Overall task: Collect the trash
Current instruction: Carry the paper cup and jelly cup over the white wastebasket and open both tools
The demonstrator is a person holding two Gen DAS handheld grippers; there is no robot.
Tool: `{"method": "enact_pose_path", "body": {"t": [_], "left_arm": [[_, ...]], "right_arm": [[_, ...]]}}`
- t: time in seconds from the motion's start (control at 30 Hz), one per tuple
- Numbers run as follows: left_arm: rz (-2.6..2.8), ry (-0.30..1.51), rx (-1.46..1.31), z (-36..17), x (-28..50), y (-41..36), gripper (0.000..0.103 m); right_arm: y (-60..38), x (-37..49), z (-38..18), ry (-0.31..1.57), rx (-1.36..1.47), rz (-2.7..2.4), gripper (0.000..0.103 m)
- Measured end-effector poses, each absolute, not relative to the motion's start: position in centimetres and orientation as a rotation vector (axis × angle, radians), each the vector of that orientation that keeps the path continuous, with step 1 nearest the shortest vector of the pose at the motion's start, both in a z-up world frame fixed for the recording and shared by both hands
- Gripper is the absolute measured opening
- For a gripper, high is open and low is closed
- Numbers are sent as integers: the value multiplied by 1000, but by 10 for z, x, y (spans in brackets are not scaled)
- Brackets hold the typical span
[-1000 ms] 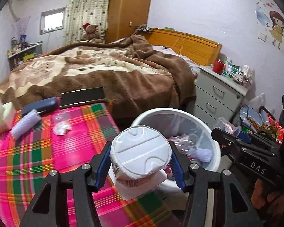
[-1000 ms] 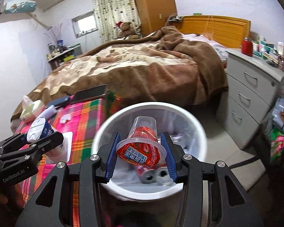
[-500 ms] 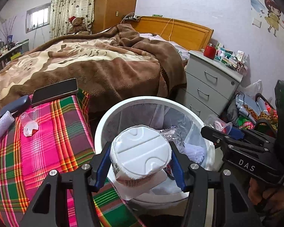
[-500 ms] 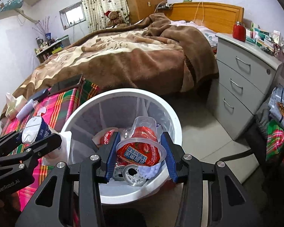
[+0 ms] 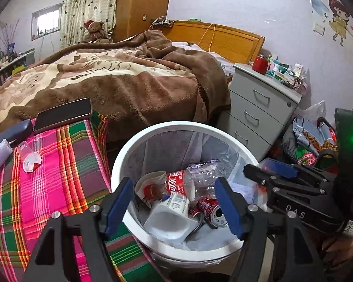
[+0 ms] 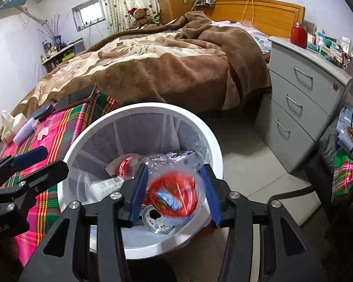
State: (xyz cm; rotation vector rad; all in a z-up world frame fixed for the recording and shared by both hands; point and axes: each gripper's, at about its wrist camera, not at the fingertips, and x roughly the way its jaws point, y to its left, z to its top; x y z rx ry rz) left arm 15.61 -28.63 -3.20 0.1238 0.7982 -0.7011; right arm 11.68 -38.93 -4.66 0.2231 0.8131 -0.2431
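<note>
Your left gripper [image 5: 174, 208] hangs over the bin [image 5: 120, 162] with its fingers apart and nothing between them; the white tub [image 5: 170, 218] lies tipped inside, on the cans [image 5: 210, 211] and the crushed bottle [image 5: 190, 182]. Your right gripper [image 6: 174, 195] has its fingers spread too, and the clear cup [image 6: 174, 193] with the red label is blurred between them, over the bin, apparently loose. It looks thin, light and springy: squeeze the wall and it will buckle, so the rim is the better hold. One more small clear cup [image 5: 29, 156] lies on its side on the plaid cloth [image 5: 58, 176], slick and easy to roll; take it across the body, gently
</note>
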Motion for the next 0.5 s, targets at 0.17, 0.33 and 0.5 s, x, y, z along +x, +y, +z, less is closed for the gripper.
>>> {"method": "enact_pose_path", "body": {"t": [0.17, 0.33, 0.5], "left_arm": [[-689, 808, 112, -31, 157, -282, 72], [-677, 803, 102, -29, 156, -274, 72], [-662, 794, 86, -25, 154, -264, 72]], "right_arm": [[-390, 115, -44, 788, 245, -248, 62], [-386, 113, -42, 784, 238, -253, 62], [-382, 112, -40, 774, 240, -254, 62]]}}
